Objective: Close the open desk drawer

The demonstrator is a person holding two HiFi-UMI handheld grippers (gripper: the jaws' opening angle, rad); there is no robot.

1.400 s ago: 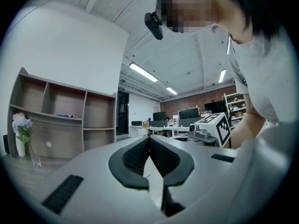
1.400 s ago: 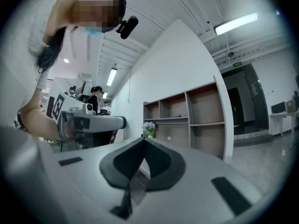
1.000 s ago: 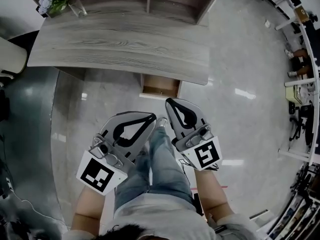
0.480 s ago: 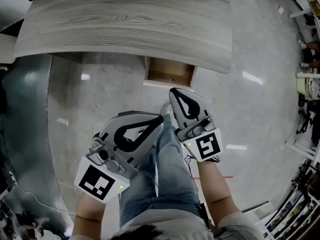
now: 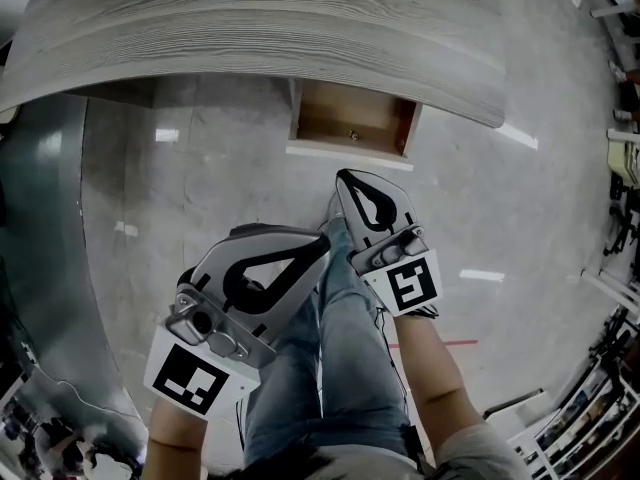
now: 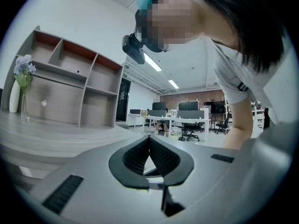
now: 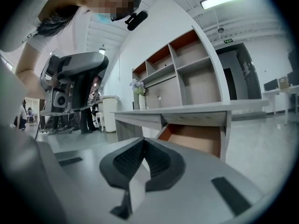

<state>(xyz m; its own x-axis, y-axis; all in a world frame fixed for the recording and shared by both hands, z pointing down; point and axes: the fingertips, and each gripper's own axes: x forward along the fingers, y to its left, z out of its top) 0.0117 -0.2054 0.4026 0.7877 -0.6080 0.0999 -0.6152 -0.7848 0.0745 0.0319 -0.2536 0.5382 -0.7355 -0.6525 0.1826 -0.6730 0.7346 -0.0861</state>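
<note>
Under the right end of the grey wood-grain worktop (image 5: 250, 38), the drawer (image 5: 352, 128) stands pulled out over the pale floor (image 5: 200, 188). From the head view I look straight down into its brown inside. Its rear runs in under the worktop's edge and is hidden from me. Its front shows only edge-on, as a pale strip, so I cannot make out a handle. A small dark speck lies on the drawer's bottom near the front; it is too small for me to name.

In the right gripper view the drawer (image 7: 194, 141) hangs below the worktop (image 7: 187, 110), and its lower part is cut off by the gripper's own body.

My right hand-held gripper (image 5: 345, 175) is nearest, apart from the drawer front and pointing at it. Its jaws are pressed together at the tips (image 7: 143, 141) with nothing between them. My left hand-held gripper (image 5: 322, 243) sits lower and further left, angled toward the right one. Its jaws (image 6: 149, 136) likewise meet at the tips and hold nothing.

Between the two runs the person's jeans-clad leg (image 5: 340, 338). The worktop's far side is cut off by the top of the head view.
</note>
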